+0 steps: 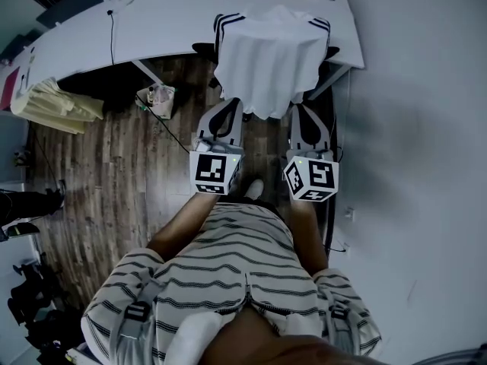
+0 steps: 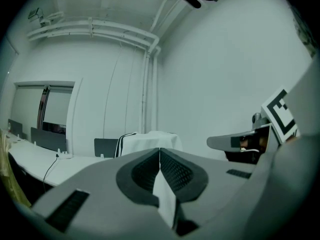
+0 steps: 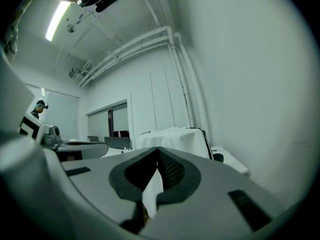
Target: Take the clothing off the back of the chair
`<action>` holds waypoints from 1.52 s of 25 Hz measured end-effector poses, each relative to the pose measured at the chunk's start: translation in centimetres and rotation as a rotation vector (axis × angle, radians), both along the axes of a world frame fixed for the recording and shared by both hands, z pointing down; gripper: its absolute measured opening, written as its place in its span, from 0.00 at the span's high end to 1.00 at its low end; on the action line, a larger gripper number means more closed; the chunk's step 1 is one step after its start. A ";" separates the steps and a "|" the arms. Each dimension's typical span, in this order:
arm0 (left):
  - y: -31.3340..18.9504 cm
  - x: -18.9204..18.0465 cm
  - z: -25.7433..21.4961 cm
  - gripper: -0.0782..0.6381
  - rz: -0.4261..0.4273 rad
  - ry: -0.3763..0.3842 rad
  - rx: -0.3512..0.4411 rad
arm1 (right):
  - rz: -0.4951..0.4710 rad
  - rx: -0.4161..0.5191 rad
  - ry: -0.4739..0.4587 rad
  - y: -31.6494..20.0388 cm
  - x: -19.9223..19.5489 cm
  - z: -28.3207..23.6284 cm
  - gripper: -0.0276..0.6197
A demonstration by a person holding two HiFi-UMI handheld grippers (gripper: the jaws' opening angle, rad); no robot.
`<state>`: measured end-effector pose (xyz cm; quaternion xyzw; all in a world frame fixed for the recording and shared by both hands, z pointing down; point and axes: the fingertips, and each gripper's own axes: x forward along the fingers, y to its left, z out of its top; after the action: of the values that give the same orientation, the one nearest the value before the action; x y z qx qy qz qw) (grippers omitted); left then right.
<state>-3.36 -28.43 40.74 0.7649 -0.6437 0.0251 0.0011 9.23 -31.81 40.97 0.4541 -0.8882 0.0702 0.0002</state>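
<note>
Surface (image 1: 167, 21): white, curving along the wall (image 1: 411, 128).
Floor (image 1: 99, 173): wood planks.
Left gripper (image 2: 160, 153), right gripper (image 3: 158, 151): I am clamping fingers (image 2: 184, 172) on clothing (image 1: 270, 59).

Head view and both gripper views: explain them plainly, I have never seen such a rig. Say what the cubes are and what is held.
No robot here: a person in a striped shirt holds a tool in each hand. The head view looks down from their head; each cube with square markers is part of a tool. The left hand-held gripper and the right hand-held gripper point toward a chair at a white desk. A white garment with dark stripes hangs over the chair's back. The other two pictures come from cameras riding on those hand-held grippers, looking along their jaws. Both pairs of jaws are closed, and the garment shows ahead of them, not gripped.
</note>
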 end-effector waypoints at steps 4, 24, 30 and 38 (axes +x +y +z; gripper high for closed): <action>-0.9 -0.4 -0.4 0.86 -0.010 0.008 -0.006 | -0.004 -0.006 -0.002 -0.8 -0.5 -0.4 0.93; -6.8 -3.5 0.6 0.83 0.028 0.008 -0.119 | 0.016 -0.035 0.012 -6.4 -2.9 -1.2 0.76; -8.0 -4.2 0.5 0.74 0.015 0.034 -0.144 | 0.034 -0.045 0.018 -8.0 -2.2 -1.4 0.69; -10.3 -5.5 0.5 0.67 -0.010 0.027 -0.165 | 0.015 -0.070 0.050 -10.7 -2.1 -1.0 0.59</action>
<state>-8.82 -38.69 41.24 0.7592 -0.6432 0.0680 0.0729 7.13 -42.46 40.00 0.4620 -0.8815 0.0899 0.0377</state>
